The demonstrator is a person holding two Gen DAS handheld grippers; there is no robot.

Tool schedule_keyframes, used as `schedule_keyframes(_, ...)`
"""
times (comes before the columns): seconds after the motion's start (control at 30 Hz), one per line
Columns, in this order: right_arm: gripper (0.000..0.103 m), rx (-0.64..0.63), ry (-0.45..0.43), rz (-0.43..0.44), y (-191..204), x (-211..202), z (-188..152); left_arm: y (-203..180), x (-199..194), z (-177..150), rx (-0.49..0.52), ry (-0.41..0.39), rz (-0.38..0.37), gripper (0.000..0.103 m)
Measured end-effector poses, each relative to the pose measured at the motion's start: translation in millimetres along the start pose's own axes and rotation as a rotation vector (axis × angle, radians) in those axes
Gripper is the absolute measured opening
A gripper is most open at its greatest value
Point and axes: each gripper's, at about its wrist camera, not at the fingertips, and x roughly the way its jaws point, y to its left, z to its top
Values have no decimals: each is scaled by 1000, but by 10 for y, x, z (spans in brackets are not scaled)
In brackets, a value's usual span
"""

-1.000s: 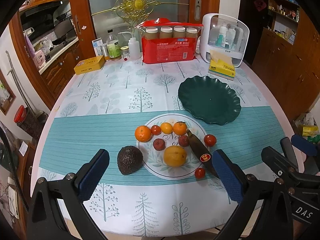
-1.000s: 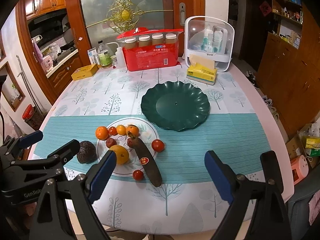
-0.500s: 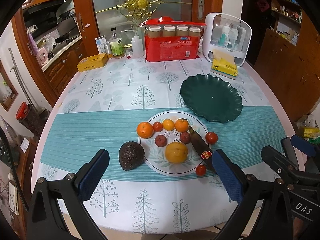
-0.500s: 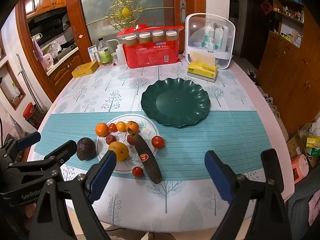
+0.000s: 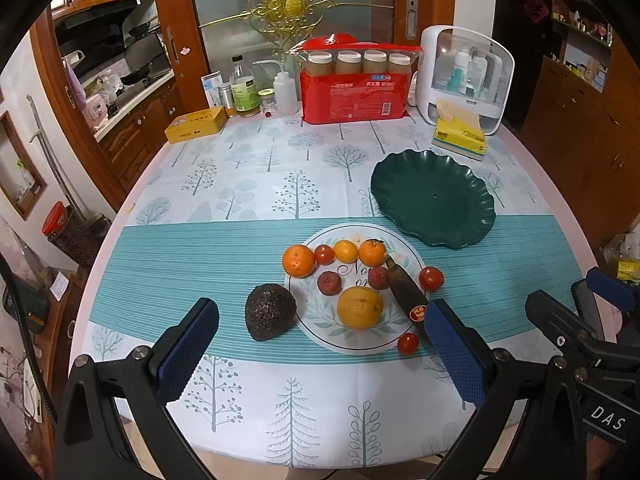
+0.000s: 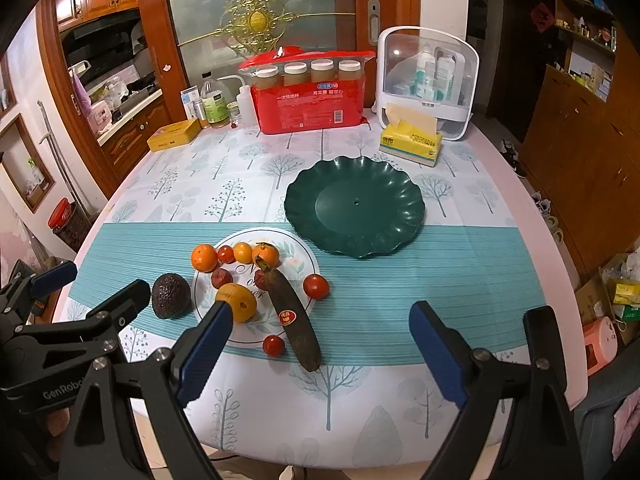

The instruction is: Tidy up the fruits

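Left wrist view: left gripper [image 5: 320,342] low over the near edge of the surface [image 5: 256,168], jaws spread wide, holding nothing. White floral plate [image 5: 404,254] on the teal band of the tablecloth. On it: 1 large orange [image 5: 359,306], 2 small oranges [image 5: 345,251], 2 dark red fruits [image 5: 329,283], 1 cherry tomato [image 5: 324,254] at the rim. A bigger mandarin [image 5: 298,260] sits against the plate's left edge. Blackened banana [image 5: 405,288] lies tilted across the right rim, sticker near its near end. Off the plate: avocado [image 5: 270,311] just left, 2 tomatoes [image 5: 431,278] to the right and front right. Green scalloped dish [image 5: 434,198] behind and right of the plate, nothing in it.

Right wrist view: right gripper [image 6: 320,340] over the near edge of the surface [image 6: 472,280], jaws wide apart and empty. Left gripper [image 6: 84,300] visible at the left edge. Same count: plate [image 6: 298,258] with fruit, avocado [image 6: 171,295] beside it, banana [image 6: 291,316] hanging past the plate's near rim, 2 loose tomatoes [image 6: 316,286]. Green dish [image 6: 354,206] bare. At the back: red package [image 6: 310,98] with 4 lidded cups, yellow tissue pack [image 6: 412,143], yellow tin [image 6: 174,135].
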Motion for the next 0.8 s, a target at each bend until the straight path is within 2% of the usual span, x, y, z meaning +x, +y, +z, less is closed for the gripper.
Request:
schedule_keyframes(0.43, 90, -38, 15, 27, -66, 60, 90, -16, -11, 42, -34, -1, 19, 102)
schedule_keyframes(0.6, 90, -51, 35, 48, -27, 159, 128, 65, 92, 51, -43, 25, 21, 102)
schedule_keyframes(0.8, 83, -63, 91, 59, 68, 368, 171, 214, 311, 79, -58, 68, 11, 102)
